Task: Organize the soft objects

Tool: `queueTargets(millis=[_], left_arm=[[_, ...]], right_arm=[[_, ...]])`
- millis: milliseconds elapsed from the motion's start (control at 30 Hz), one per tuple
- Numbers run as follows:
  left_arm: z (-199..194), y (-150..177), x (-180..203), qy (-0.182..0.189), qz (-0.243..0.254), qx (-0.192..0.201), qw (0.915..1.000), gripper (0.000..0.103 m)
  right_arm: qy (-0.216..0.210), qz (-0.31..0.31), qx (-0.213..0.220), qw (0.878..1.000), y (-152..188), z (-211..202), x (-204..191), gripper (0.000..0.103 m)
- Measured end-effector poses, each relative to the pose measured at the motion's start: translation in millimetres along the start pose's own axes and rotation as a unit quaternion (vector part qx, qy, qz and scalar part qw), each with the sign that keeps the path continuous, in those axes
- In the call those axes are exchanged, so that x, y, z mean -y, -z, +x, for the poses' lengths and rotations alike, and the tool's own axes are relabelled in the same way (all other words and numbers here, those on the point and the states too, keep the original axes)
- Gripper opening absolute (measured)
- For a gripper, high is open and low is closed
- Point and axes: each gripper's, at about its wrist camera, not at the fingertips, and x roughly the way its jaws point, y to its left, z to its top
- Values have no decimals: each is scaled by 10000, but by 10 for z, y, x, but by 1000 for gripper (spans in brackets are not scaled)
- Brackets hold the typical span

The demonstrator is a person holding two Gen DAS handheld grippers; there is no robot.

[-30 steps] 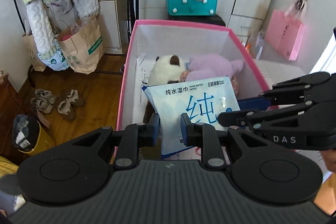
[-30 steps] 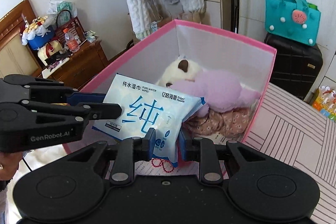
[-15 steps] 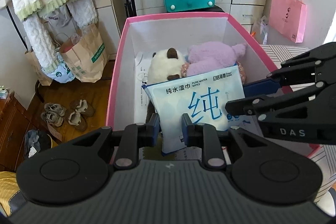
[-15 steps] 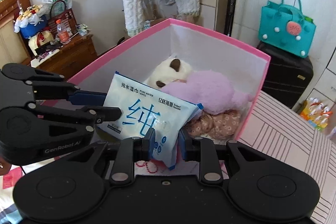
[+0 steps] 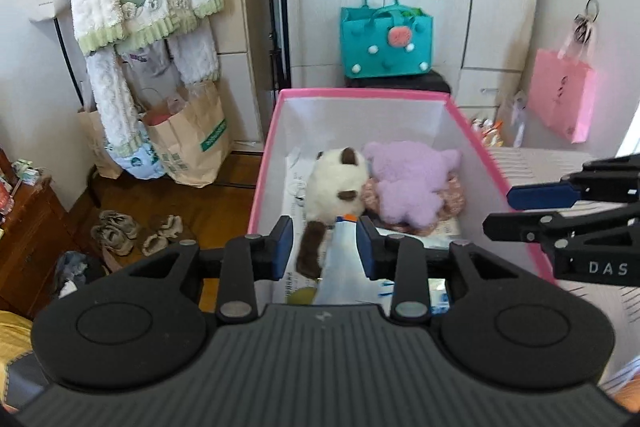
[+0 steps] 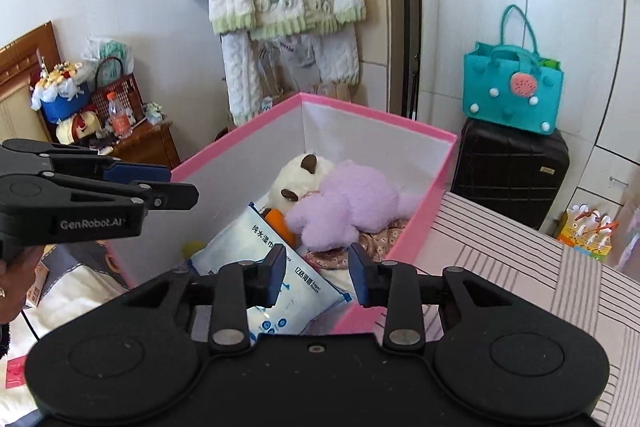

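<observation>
Left hand-held gripper [image 5: 325, 242] and right hand-held gripper [image 6: 318, 275] both had their jaws parted with nothing pinched; each had just been opening, and the wipes pack [image 6: 276, 279] was no longer clamped by either. Pack lay inside the pink box [image 6: 430, 195], in the near part of it, below and just ahead of both sets of fingertips. In the right wrist view it sat tilted, its long axis running from the near right wall of the box up toward the white plush [image 6: 298, 175] at the far end, top edge leaning against an orange bit beside the purple plush [image 6: 348, 207]. In the left wrist view only a narrow, blurred strip of the pack [image 5: 344, 259] showed between the pads, apparently edge-on and not touched by them. Right hand-held gripper looked the nearer one: pack passed under its left pad, whereas the left one hovered over the near left corner of the box. Both plushes lay side by side at the far end of the box, on a floral cloth [image 6: 384, 235], well clear of the jaws. My read: placing step done, pack counts as stowed. Next move is likely a retreat up and back from the box, with the near pink rim the only thing to clear.
</observation>
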Motion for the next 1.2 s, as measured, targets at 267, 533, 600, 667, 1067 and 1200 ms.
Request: queueTargets(millis=[267,533,600,667,1067,1200], left_arm=[[-414,13,157,299,46,344,9989,35],[-881,41,287,462,142,751,9960,41],[-991,84,319,478,127,877,9949,41],[-1083,140,365,501,188,1008,9935,41],[-1253,583,605,660,42,1474,9869,49],[-1188,709,720,718,25,1405,9875,51]], right_arm=[[116,67,390,9992,130,-481,2,41],[280,118,816,9962,265,-991,15,48],[335,144,888,9954,324,-1110,25,49],[454,190,997,9938,403,-1229,41,51],[1225,486,1596,9783,832,-1713,70,71],[1430,707,1505,9756,958,-1636,86,84]])
